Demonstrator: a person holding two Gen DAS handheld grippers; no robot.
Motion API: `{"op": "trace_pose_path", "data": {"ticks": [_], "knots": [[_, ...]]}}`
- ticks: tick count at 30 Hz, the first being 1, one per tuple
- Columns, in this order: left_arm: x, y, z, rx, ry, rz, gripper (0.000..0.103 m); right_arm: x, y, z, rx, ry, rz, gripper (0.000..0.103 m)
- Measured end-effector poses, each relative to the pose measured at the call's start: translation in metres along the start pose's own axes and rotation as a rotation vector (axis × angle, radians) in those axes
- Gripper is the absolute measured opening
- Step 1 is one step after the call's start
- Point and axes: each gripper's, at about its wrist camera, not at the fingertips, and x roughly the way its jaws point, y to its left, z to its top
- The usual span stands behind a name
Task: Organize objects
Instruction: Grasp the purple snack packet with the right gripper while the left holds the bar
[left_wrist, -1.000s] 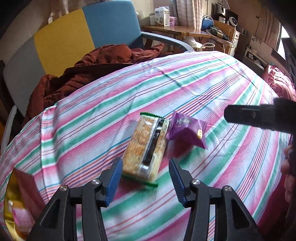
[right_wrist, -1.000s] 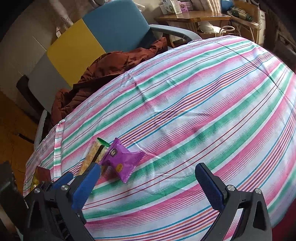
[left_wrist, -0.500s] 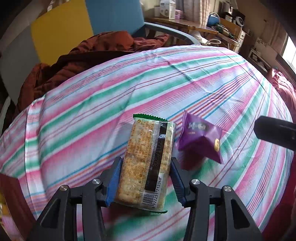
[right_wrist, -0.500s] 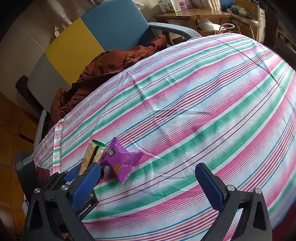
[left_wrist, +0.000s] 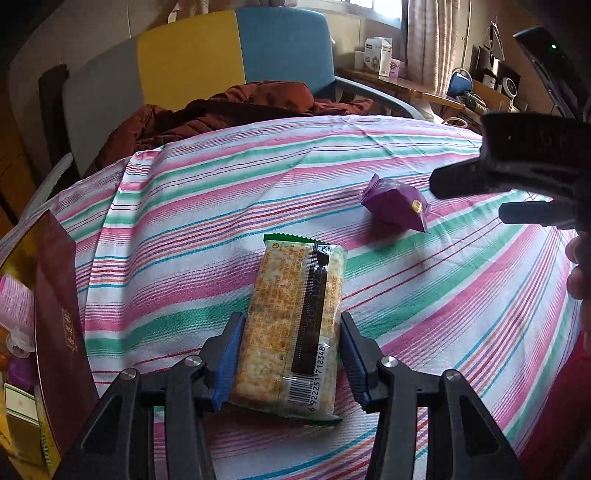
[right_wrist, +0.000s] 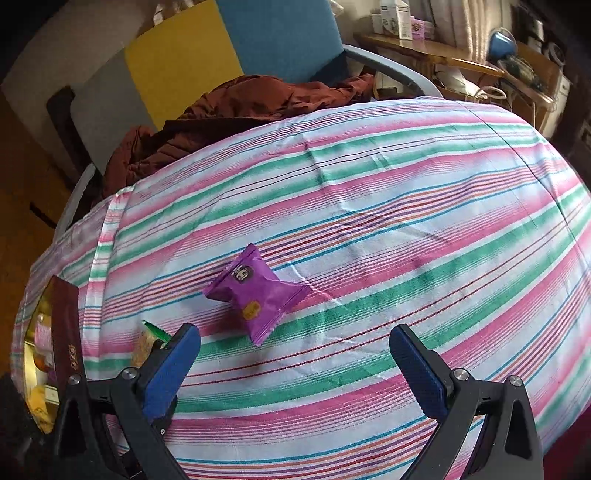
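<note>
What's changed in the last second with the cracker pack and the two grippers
The left gripper closed on the cracker pack, which was lying loose beside the purple packet, and carried it away toward the maroon box. The right gripper stayed open and empty, and the purple packet remained on the striped cloth.

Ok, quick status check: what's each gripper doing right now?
Left gripper: shut on the cracker packet, held between its blue pads.
Right gripper: open, holding nothing; the purple snack pouch lies on the striped cloth ahead.

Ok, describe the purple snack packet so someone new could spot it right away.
On the striped bedcover, look just ahead of the open right gripper. The purple snack packet lies there alone, small and puffy, unlike the long cracker pack clamped in the left gripper.
</note>
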Motion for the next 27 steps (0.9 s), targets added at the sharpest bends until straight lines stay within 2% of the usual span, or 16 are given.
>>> {"op": "trace_pose_path", "data": {"ticks": [3, 6, 12, 14, 17, 19, 20, 22, 27], "knots": [[-0.001, 0.003, -0.001, -0.008, -0.004, -0.008, 0.05, 0.004, 0.008, -0.003, -0.057, 0.002, -0.046, 0.103], [0.002, 0.0, -0.001, 0.003, -0.017, -0.014, 0.05, 0.007, 0.011, -0.002, -0.084, 0.021, -0.052, 0.102], [0.002, 0.007, -0.004, 0.0, -0.024, -0.043, 0.05, 0.017, 0.042, 0.016, -0.326, 0.02, -0.14, 0.101], [0.002, 0.008, -0.004, 0.002, -0.021, -0.051, 0.05, 0.034, 0.045, 0.022, -0.37, 0.082, -0.121, 0.095], [0.002, 0.009, -0.004, -0.003, -0.025, -0.061, 0.05, 0.056, 0.049, 0.025, -0.4, 0.133, -0.121, 0.078], [0.003, 0.01, -0.004, -0.007, -0.026, -0.068, 0.05, 0.064, 0.05, 0.024, -0.396, 0.144, -0.125, 0.049], [0.003, 0.01, -0.004, -0.005, -0.026, -0.07, 0.05, 0.063, 0.05, 0.023, -0.378, 0.139, -0.093, 0.045], [0.002, 0.011, -0.005, -0.002, -0.028, -0.074, 0.05, 0.059, 0.05, 0.018, -0.372, 0.143, -0.094, 0.041], [0.002, 0.01, -0.006, 0.005, -0.033, -0.07, 0.05, 0.036, 0.049, -0.017, -0.373, 0.201, -0.045, 0.04]]}}
